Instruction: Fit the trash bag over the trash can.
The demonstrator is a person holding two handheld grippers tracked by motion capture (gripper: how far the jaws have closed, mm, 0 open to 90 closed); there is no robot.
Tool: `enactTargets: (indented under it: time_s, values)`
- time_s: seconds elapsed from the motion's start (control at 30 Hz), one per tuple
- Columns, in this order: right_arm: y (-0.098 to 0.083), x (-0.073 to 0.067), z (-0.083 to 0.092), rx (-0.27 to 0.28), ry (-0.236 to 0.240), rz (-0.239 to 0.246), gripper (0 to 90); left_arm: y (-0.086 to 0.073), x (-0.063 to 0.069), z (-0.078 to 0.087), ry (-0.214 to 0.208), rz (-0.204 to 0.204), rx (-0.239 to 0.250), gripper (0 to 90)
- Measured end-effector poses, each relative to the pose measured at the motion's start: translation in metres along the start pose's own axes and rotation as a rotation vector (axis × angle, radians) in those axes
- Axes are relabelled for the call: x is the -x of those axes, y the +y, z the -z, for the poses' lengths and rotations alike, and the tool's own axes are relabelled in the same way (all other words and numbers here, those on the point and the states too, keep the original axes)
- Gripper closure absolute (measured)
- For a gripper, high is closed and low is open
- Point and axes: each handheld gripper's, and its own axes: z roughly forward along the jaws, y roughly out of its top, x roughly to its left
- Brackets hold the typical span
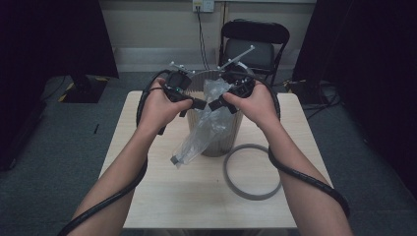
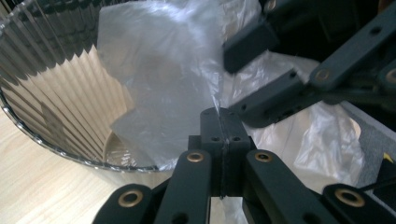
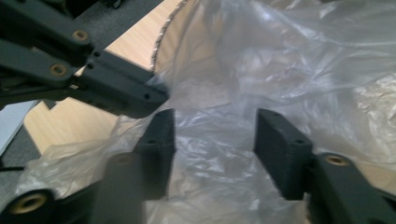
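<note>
A clear plastic bag (image 1: 204, 125) hangs over the front of a ribbed translucent bin (image 1: 219, 142) at the middle of the table. My left gripper (image 1: 199, 103) is above the bin's rim, its jaws pressed together on a fold of the bag (image 2: 159, 70); the film comes out at the tips of the gripper (image 2: 219, 119). My right gripper (image 1: 216, 104) faces it closely from the right. In the right gripper view its jaws (image 3: 212, 135) stand apart, with crumpled bag (image 3: 280, 56) between and behind them but not pinched. The left gripper's tip (image 3: 140, 98) sits just beside them.
A grey ring (image 1: 252, 171) lies flat on the wooden table (image 1: 162, 196), front right of the bin. A black folding chair (image 1: 253, 42) stands behind the table. Black cables trail along both forearms.
</note>
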Motion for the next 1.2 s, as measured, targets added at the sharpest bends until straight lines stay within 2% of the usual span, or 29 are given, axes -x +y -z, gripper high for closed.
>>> enactTargets:
  time_s: [0.03, 0.07, 0.1, 0.13, 0.17, 0.2, 0.23, 0.33, 0.43, 0.6, 0.73, 0.77, 0.83, 0.87, 0.9, 1.1, 1.2]
  values:
    - [0.001, -0.001, 0.000, -0.007, -0.002, 0.013, 61.2, 0.000, 0.000, 0.001, 0.001, -0.007, 0.000, 90.0]
    - [0.001, -0.002, 0.000, -0.019, 0.000, 0.028, 66.0, 0.000, 0.000, 0.001, 0.000, -0.003, 0.002, 90.0]
    - [0.000, -0.003, 0.001, -0.030, 0.008, 0.038, 77.6, -0.001, -0.001, 0.003, 0.013, 0.001, 0.002, 90.0]
    - [0.000, -0.003, 0.001, -0.030, 0.008, 0.038, 77.6, -0.001, -0.001, 0.003, 0.013, 0.001, 0.002, 90.0]
    - [-0.001, -0.003, 0.004, -0.039, -0.001, 0.045, 83.7, -0.003, -0.003, 0.005, 0.019, 0.007, 0.003, 90.0]
    - [-0.001, -0.003, 0.004, -0.039, -0.001, 0.045, 83.7, -0.003, -0.003, 0.005, 0.019, 0.007, 0.003, 90.0]
    - [-0.004, 0.000, 0.008, -0.033, -0.015, 0.058, 88.3, -0.005, -0.005, 0.008, 0.032, 0.012, 0.005, 90.0]
    - [-0.008, 0.003, 0.014, -0.024, -0.023, 0.065, 90.0, -0.007, -0.007, 0.010, 0.031, 0.020, 0.004, 90.0]
    - [-0.017, 0.009, 0.028, -0.021, -0.038, 0.058, 90.0, -0.011, -0.009, 0.012, 0.037, 0.032, 0.009, 90.0]
    - [-0.027, 0.015, 0.039, -0.005, -0.055, 0.047, 90.0, -0.013, -0.007, 0.014, 0.057, 0.024, -0.004, 90.0]
    - [-0.041, 0.025, 0.051, 0.014, -0.080, 0.026, 90.0, -0.016, -0.006, 0.014, 0.071, 0.017, -0.023, 90.0]
    - [-0.049, 0.031, 0.053, 0.003, -0.083, 0.010, 90.0, -0.017, -0.006, 0.014, 0.074, 0.021, -0.026, 90.0]
    - [-0.053, 0.034, 0.054, 0.007, -0.096, 0.006, 90.0, -0.018, -0.007, 0.014, 0.061, 0.030, -0.014, 90.0]
    - [-0.056, 0.037, 0.055, 0.016, -0.083, -0.006, 90.0, -0.018, -0.007, 0.014, 0.052, 0.038, -0.007, 90.0]
    - [-0.058, 0.041, 0.060, 0.070, -0.054, -0.051, 81.8, -0.017, -0.004, 0.013, 0.044, 0.028, -0.006, 90.0]
    - [-0.045, 0.035, 0.060, 0.091, -0.083, -0.057, 53.0, -0.012, 0.003, 0.008, 0.041, 0.011, -0.015, 90.0]
    - [-0.039, 0.033, 0.057, 0.076, -0.078, -0.048, 50.9, -0.012, 0.003, 0.007, 0.035, -0.001, -0.019, 90.0]
